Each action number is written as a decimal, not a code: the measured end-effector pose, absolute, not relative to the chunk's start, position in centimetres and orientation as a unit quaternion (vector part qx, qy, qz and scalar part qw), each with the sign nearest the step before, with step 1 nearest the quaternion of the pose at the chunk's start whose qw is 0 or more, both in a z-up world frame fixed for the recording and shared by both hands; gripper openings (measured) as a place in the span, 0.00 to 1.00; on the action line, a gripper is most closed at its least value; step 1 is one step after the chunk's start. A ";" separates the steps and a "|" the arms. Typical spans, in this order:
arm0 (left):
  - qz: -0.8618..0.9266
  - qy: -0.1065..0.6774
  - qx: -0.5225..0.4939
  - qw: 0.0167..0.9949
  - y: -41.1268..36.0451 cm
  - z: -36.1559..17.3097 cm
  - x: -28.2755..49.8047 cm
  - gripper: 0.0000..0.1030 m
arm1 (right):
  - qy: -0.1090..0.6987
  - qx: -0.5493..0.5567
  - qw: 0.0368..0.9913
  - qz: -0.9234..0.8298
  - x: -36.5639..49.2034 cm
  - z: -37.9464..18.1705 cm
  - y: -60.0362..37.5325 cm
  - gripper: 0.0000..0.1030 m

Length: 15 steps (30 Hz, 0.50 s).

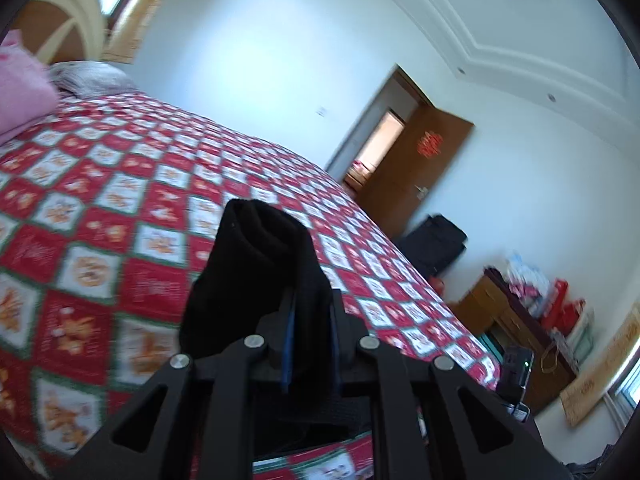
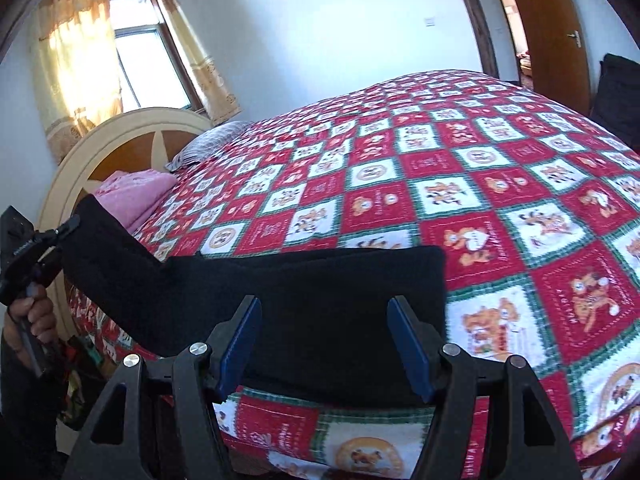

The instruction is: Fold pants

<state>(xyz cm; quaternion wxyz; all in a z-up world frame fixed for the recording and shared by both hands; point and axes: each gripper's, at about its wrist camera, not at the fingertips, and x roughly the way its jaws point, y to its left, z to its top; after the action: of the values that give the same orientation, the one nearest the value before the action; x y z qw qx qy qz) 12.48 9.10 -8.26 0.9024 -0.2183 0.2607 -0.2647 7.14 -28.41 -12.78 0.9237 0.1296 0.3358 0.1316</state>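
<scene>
Black pants lie across the near edge of a bed with a red, white and green checked quilt. My left gripper is shut on one end of the pants and lifts it off the quilt; it also shows at the far left of the right wrist view, held by a hand. My right gripper is open, with its blue-padded fingers standing either side of the flat part of the pants, not gripping.
A pink folded blanket and a grey pillow lie by the headboard. A brown door stands open, with a black bag and a cluttered wooden cabinet past the bed's foot.
</scene>
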 end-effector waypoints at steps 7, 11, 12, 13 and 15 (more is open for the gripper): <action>-0.320 0.297 -0.171 0.883 0.8 -8.0 14.6 0.14 | 0.321 0.151 0.930 0.097 6.9 -12.6 -32.3 0.65; -0.349 0.332 -0.137 0.866 -4.8 -9.0 15.4 0.14 | 0.314 0.161 0.932 0.081 7.0 -13.0 -34.2 0.65; -0.357 0.343 -0.127 0.860 -6.4 -9.5 15.5 0.14 | 0.313 0.165 0.932 0.077 7.1 -13.2 -34.6 0.65; -0.361 0.353 -0.117 0.855 -7.8 -10.0 15.5 0.14 | 0.312 0.171 0.932 0.072 7.2 -13.4 -35.1 0.65; -0.367 0.377 -0.096 0.845 -10.7 -11.5 15.8 0.14 | 0.315 0.184 0.929 0.065 7.5 -13.9 -35.9 0.65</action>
<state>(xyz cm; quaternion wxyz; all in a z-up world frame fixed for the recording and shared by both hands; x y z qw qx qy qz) 15.76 -10.66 -11.53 0.8451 -0.0962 0.3767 -0.3669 7.52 -35.88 -13.88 0.9289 0.1845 0.3147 0.0645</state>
